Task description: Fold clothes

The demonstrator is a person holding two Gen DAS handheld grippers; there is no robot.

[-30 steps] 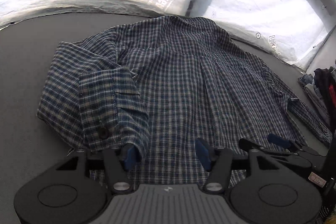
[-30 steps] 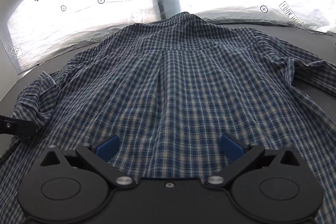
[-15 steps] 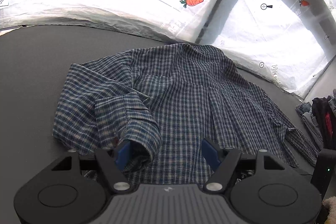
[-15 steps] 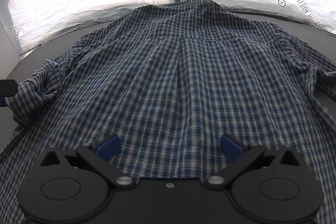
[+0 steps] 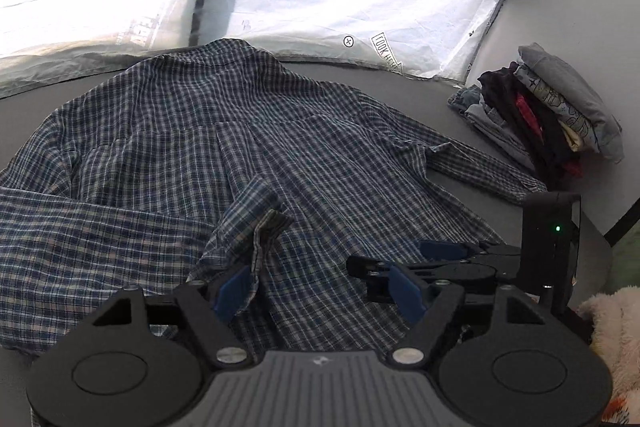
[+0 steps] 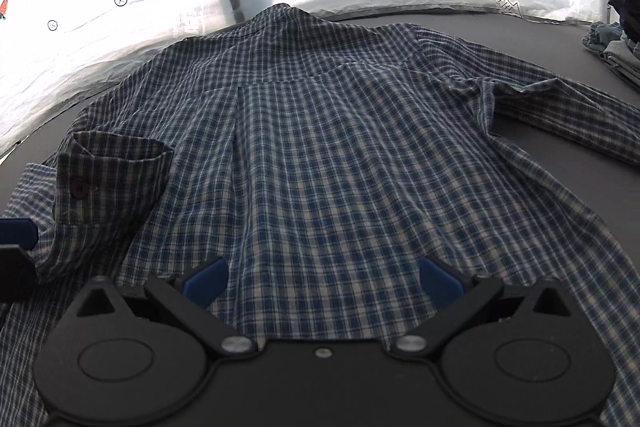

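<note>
Shirt [image 6: 340, 155], plaid and back-side up, lies spread on the grey tabletop [image 5: 360, 79] with its collar at the far edge, its left sleeve already carried in over the back so that the cuff [image 5: 256, 215] rests just beside the left tongs [image 5: 316, 291], whose jaws are opening with only loose cuff cloth against one pad. Right tongs [image 6: 324, 283] stand wide open over the near hem, gripping nothing. For a clean fold, let the cuff drop fully free before withdrawing, check that the sleeve lies flat, then bring in the outstretched right sleeve [image 6: 560, 107] likewise, keeping clear of the stacked clothes [image 5: 552, 115] at far right.
</note>
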